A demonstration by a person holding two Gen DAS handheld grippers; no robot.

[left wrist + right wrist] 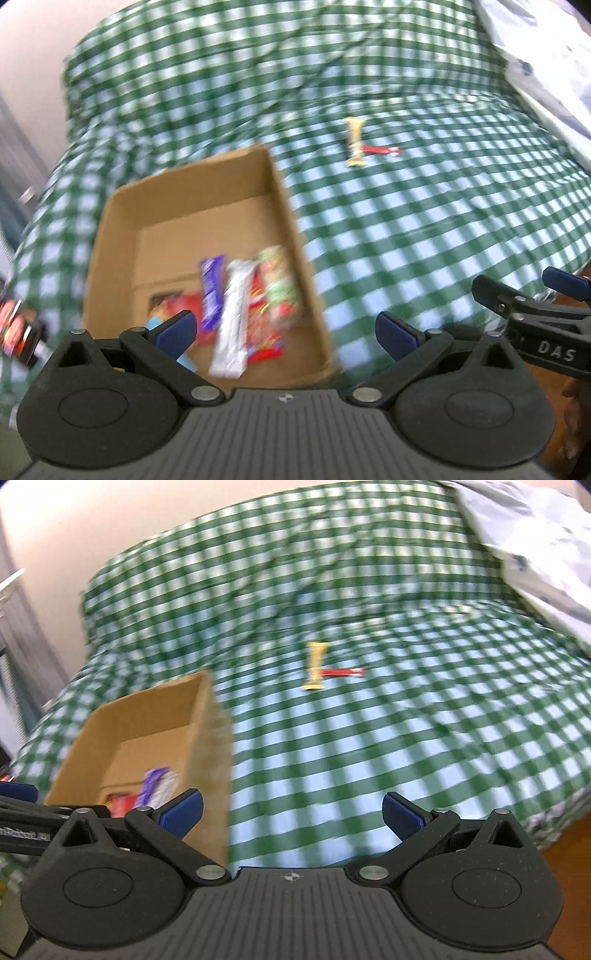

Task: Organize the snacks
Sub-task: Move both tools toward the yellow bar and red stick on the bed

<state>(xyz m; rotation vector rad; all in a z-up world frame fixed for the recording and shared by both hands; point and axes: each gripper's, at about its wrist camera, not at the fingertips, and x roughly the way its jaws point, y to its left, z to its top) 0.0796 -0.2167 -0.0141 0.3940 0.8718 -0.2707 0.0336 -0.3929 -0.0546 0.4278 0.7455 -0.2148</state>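
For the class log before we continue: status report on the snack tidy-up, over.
Left claw open, empty; right claw open, empty. Cardboard box holds several wrapped snacks. Yellow snack and red snack remain on checked cloth. Path unobstructed.

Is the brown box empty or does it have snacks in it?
Partly full. The cardboard box holds several wrapped snacks at its near end; its far floor is bare.

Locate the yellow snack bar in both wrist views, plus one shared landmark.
Left wrist: yellow snack bar lies upper centre-right on the checked cloth, beyond the box's far right corner.
Right wrist: it sits just above centre, to the right of the box.
Shared landmark: the red wrapper at its near end, pointing right; also the cardboard box.
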